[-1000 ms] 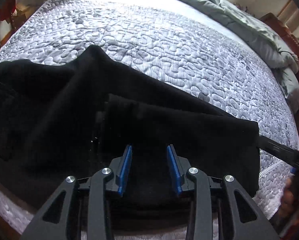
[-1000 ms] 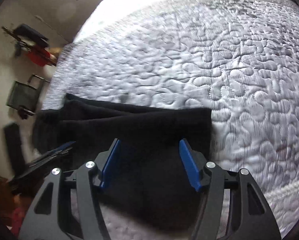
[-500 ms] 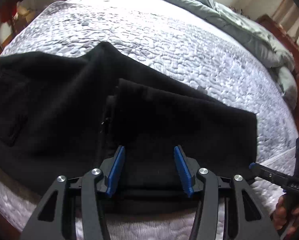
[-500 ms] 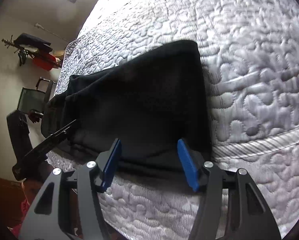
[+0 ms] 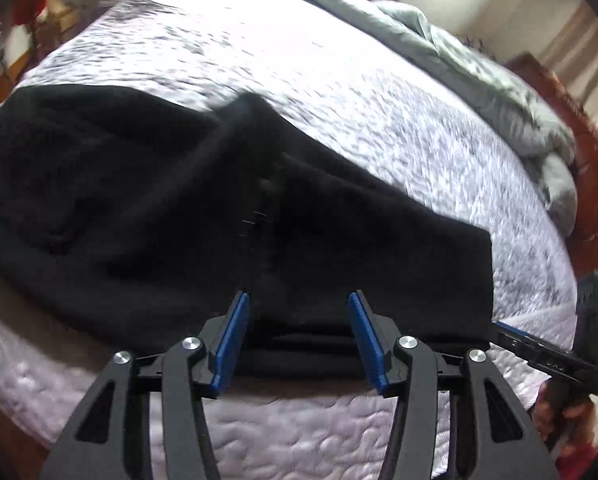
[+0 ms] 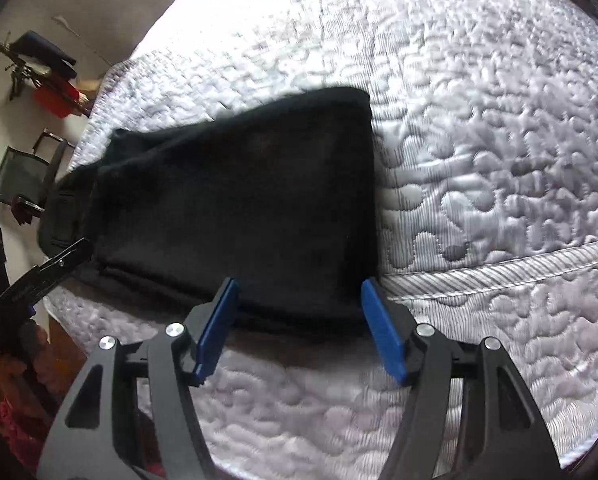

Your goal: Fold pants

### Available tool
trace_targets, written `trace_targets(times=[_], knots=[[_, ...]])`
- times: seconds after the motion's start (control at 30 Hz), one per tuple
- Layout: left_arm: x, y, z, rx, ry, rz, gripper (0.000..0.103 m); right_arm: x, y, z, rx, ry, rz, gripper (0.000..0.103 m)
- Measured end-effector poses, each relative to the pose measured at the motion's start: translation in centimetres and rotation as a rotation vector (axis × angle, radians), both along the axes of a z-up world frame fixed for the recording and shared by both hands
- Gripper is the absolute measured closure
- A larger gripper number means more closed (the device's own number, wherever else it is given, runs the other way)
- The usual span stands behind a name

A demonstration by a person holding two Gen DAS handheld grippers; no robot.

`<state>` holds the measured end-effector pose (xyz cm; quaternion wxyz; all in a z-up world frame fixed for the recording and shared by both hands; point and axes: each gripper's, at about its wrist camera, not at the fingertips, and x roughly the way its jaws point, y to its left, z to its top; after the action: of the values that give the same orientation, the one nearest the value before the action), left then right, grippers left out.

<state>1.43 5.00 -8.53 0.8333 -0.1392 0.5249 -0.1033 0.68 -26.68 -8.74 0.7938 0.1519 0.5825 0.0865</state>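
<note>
Black pants point(image 5: 179, 216) lie partly folded on a white quilted mattress point(image 5: 339, 92), the legs doubled over along the near edge. My left gripper point(image 5: 299, 300) is open and empty, just short of the pants' near edge. The right gripper's body point(image 5: 555, 356) shows at the right of the left wrist view. In the right wrist view the pants point(image 6: 243, 200) end in a straight folded edge. My right gripper point(image 6: 299, 284) is open and empty at their near edge. The left gripper point(image 6: 39, 276) shows at the far left.
A crumpled grey-green duvet point(image 5: 479, 76) lies at the far side of the bed. A wooden bed frame point(image 5: 595, 184) stands at the right. A chair point(image 6: 23, 172) and a red object point(image 6: 55, 100) stand by the wall beyond the mattress corner.
Both grippers have drawn back toward the near edge of the bed and opened wider. The pants now lie flat and free of both.
</note>
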Motion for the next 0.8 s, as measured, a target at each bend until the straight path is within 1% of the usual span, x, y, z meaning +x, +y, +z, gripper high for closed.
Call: trace_targets(times=[0.07, 0.13, 0.17, 0.23, 0.27, 0.33, 0.37, 0.43, 0.5, 0.57, 0.63, 0.73, 0.8], knots=[[-0.7, 2.6, 0.6, 0.02, -0.01, 0.044, 0.038, -0.4, 0.3, 1.3, 0.02, -0.032, 0.01, 0.038], [-1.5, 6.5, 0.6, 0.032, 0.002, 0.121, 0.038, -0.9, 0.9, 2.1, 0.024, -0.045, 0.033, 0.035], [-1.9, 8.1, 0.5, 0.026, 0.01, 0.156, 0.038, -0.9, 1.4, 2.2, 0.024, -0.04, 0.046, 0.035], [-2.6, 12.4, -0.1, 0.028, 0.032, 0.257, 0.038, -0.8, 3.1, 2.1, 0.024, -0.041, 0.084, 0.035], [-2.8, 13.5, -0.3, 0.029, 0.04, 0.282, 0.038, -0.6, 3.9, 2.1, 0.024, -0.044, 0.105, 0.035], [-3.1, 17.0, -0.9, 0.006, 0.064, 0.36, 0.038, 0.0, 5.5, 2.1, -0.001, -0.045, 0.14, 0.035], [-3.1, 18.0, -1.1, 0.0, 0.071, 0.378, 0.038, 0.4, 6.2, 2.0, -0.019, -0.043, 0.158, 0.035], [-2.8, 20.2, -1.7, 0.019, 0.097, 0.415, 0.038, 1.1, 7.7, 1.5, -0.073, -0.035, 0.186, 0.035], [-2.4, 21.5, -2.1, 0.039, 0.111, 0.424, 0.038, 1.3, 9.0, 1.2, -0.124, -0.029, 0.203, 0.035], [-1.9, 22.7, -2.3, 0.04, 0.117, 0.439, 0.035, 1.6, 9.3, 0.7, -0.132, -0.011, 0.209, 0.035], [-1.3, 24.1, -2.6, 0.013, 0.119, 0.468, 0.031, 1.7, 8.9, 0.0, -0.134, 0.009, 0.201, 0.035], [-0.1, 25.7, -3.1, -0.08, 0.129, 0.502, 0.03, 2.1, 9.0, -0.9, -0.143, 0.029, 0.192, 0.035], [0.5, 26.1, -3.5, -0.091, 0.141, 0.503, 0.03, 2.3, 8.9, -1.1, -0.137, 0.032, 0.185, 0.035]])
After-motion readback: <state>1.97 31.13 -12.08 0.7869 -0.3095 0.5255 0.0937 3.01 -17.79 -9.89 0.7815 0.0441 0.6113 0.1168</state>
